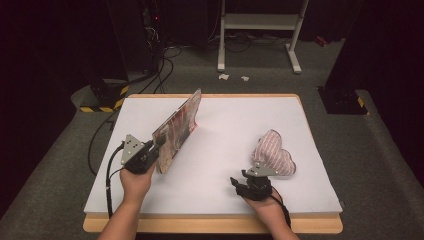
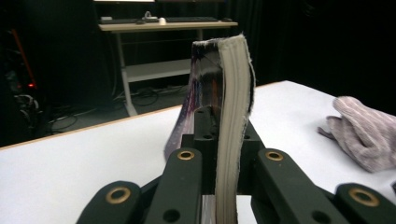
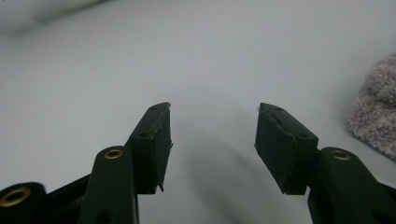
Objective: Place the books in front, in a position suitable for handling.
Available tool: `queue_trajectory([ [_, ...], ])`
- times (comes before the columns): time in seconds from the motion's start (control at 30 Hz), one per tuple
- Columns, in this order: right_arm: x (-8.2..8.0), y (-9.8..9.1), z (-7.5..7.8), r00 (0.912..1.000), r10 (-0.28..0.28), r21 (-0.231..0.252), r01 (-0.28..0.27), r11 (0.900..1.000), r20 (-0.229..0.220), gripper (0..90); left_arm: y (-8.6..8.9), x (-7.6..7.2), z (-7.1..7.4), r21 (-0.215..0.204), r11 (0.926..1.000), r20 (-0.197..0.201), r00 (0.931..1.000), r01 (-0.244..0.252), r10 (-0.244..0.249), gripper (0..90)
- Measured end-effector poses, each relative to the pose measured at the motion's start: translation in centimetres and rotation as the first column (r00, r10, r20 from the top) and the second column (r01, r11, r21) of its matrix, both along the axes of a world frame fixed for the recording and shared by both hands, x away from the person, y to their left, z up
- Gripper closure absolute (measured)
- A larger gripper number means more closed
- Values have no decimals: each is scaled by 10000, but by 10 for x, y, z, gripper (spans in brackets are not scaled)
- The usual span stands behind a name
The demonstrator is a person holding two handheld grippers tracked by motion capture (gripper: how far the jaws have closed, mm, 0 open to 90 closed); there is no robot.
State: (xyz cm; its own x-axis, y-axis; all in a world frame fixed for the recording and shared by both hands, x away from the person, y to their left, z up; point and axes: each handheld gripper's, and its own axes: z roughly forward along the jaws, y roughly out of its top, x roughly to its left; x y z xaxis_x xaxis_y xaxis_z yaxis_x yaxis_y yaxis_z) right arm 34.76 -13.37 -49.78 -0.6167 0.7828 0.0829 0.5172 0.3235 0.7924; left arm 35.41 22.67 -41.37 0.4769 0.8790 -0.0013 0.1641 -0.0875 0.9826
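A thick magazine (image 1: 178, 129) with a glossy colourful cover stands on edge on the white table (image 1: 225, 145), tilted and running toward the far left. My left gripper (image 1: 159, 145) is shut on its near end; in the left gripper view the pale page edges (image 2: 232, 126) rise between the black jaws. A crumpled pink-and-white striped cloth (image 1: 272, 154) lies on the right half of the table. Just in front of it my right gripper (image 1: 239, 184) rests low over the table, open, with nothing between its fingertips (image 3: 156, 140).
The cloth (image 3: 376, 116) lies at the right edge of the right gripper view, apart from the jaws. Beyond the table's far edge are a white desk frame (image 1: 260, 30), floor cables (image 1: 160, 65) and yellow-black striped bases (image 1: 102, 100).
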Motion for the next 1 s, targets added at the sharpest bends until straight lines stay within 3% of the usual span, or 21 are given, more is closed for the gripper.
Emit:
queue_trajectory([
  [0.13,0,1,-1,10000,54,-36,-54,10000,-6,452,-10,-3,-4,62,9994,-96,9993,351,-350,839],
  [0.3,0,1,-1,10000,76,-68,-76,9999,-10,452,-13,-4,-5,-77,9990,-70,9990,448,-449,839],
  [0.57,0,1,-1,10000,65,-50,-65,10000,-18,452,14,2,6,-324,9983,227,9985,-481,488,840],
  [0.8,-1,2,-1,9999,103,-73,-103,9999,-28,452,41,6,17,-400,9896,434,9892,-1381,1398,840],
  [0.9,0,3,-2,9999,133,-102,-133,9999,-26,452,46,6,16,-381,9877,430,9873,-1514,1530,840],
  [1.0,-1,4,-2,9999,136,-111,-137,9998,-74,452,41,5,11,-454,9901,411,9900,-1328,1347,840],
])
